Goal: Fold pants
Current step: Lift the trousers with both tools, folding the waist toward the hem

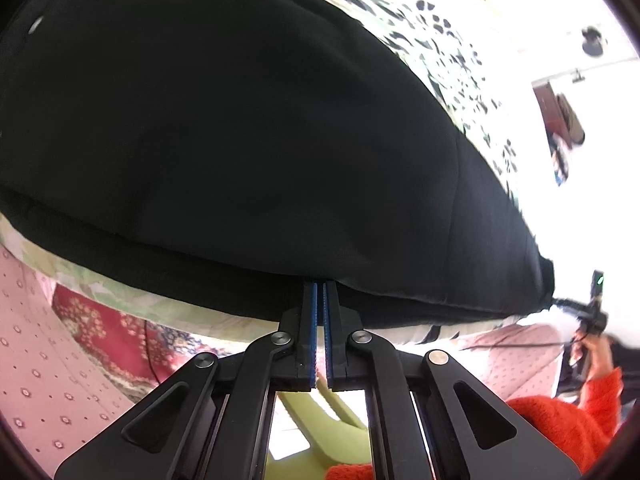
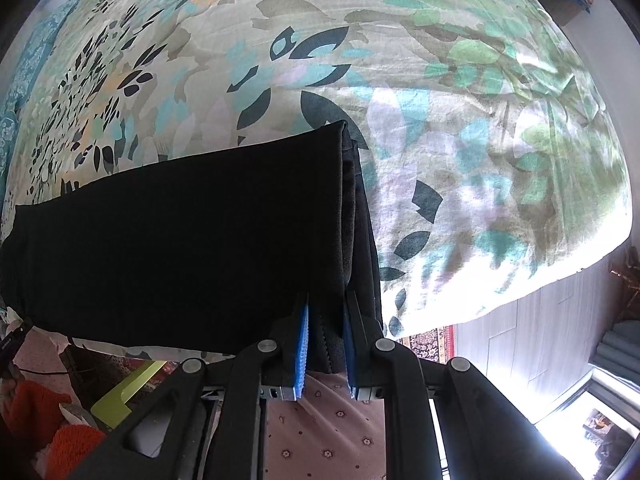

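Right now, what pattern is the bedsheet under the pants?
Leafy floral bedsheet, teal, green, navy on cream; clearest from the right wrist.

The black fabric pants [image 1: 224, 128] run off the left wrist view at nine o'clock, hiding most of the leaf-printed bedsheet [image 1: 440, 32]; the left gripper [image 1: 320, 292] has its fingertips tucked under the hem; at three o'clock, overexposure washes the room white.

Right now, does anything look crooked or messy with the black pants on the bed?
Nothing stands out. The black pants lie folded and smooth on the floral bedsheet, edges fairly even. Only the layered end is slightly staggered where the right hand-held gripper pinches it, which looks normal for a fold.
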The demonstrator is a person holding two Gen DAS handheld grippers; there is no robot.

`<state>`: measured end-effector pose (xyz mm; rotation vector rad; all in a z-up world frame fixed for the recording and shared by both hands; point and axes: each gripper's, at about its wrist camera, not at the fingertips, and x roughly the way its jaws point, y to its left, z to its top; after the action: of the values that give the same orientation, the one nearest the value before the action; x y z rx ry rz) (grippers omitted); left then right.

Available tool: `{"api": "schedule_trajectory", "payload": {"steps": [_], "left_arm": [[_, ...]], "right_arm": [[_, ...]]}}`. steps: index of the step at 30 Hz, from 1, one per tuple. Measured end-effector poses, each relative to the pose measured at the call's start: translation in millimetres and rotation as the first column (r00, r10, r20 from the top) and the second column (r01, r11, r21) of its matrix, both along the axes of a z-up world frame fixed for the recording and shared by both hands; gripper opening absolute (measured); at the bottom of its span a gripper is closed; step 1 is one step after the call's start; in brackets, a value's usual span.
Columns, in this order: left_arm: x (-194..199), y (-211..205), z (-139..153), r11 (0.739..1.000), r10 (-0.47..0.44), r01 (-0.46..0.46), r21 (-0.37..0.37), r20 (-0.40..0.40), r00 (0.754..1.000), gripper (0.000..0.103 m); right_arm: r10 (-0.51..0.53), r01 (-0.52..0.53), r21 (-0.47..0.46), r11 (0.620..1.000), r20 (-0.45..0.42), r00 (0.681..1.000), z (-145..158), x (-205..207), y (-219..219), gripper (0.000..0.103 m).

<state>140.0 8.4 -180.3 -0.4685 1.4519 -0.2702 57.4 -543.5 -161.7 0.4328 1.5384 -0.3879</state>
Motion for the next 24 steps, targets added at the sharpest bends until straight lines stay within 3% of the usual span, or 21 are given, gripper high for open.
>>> {"api": "schedule_trajectory", "payload": {"steps": [1, 3, 4, 5, 10, 14, 18, 19, 21, 22, 23, 24], "left_arm": [[0, 7, -1, 0.999, 0.037, -0.037, -0.019, -0.008, 0.999, 0.011], [-1, 23, -4, 0.992, 0.105, -0.107, -0.060, -0.031, 0.994, 0.050], [-2, 31, -5, 0.987, 0.141, -0.144, -0.078, -0.035, 0.989, 0.078], [-4, 41, -5, 0.976, 0.191, -0.193, -0.097, -0.032, 0.981, 0.083], [-10, 62, -13, 0.929, 0.297, -0.306, -0.208, -0.075, 0.952, 0.083], [-5, 60, -12, 0.914, 0.326, -0.330, -0.237, -0.056, 0.944, 0.069], [3, 64, -7, 0.918, 0.330, -0.328, -0.224, -0.028, 0.943, 0.064], [4, 65, -10, 0.914, 0.340, -0.340, -0.221, -0.037, 0.940, 0.060], [4, 67, -19, 0.912, 0.356, -0.361, -0.196, -0.061, 0.932, 0.042], [4, 69, -22, 0.914, 0.362, -0.369, -0.169, -0.070, 0.930, 0.018], [3, 71, -25, 0.917, 0.362, -0.370, -0.149, -0.076, 0.929, 0.006], [0, 75, -28, 0.910, 0.371, -0.382, -0.162, -0.091, 0.924, 0.005]], "right_arm": [[0.001, -0.001, -0.003, 1.000, 0.002, 1.000, -3, -1, 3, 0.016], [-0.001, 0.001, -0.002, 1.000, 0.010, 1.000, -5, -5, 4, 0.016], [-0.004, 0.004, 0.001, 1.000, 0.014, 1.000, -5, -6, 3, 0.016], [-0.008, 0.008, 0.004, 1.000, 0.020, 1.000, -7, -12, 3, 0.016], [-0.014, 0.014, 0.004, 1.000, 0.036, 0.999, -8, -17, 0, 0.016], [-0.024, 0.024, 0.009, 1.000, 0.044, 0.999, -8, -21, -2, 0.016], [-0.025, 0.024, 0.011, 1.000, 0.055, 0.998, -6, -23, -3, 0.016], [-0.025, 0.024, 0.012, 1.000, 0.057, 0.998, -6, -25, -5, 0.016], [-0.024, 0.024, 0.011, 1.000, 0.057, 0.998, -5, -26, -5, 0.016], [-0.020, 0.019, 0.008, 1.000, 0.057, 0.998, -4, -26, -5, 0.016], [-0.013, 0.013, 0.003, 1.000, 0.056, 0.998, -2, -26, -5, 0.016], [-0.008, 0.008, 0.000, 1.000, 0.056, 0.998, -1, -26, -3, 0.016]]}}
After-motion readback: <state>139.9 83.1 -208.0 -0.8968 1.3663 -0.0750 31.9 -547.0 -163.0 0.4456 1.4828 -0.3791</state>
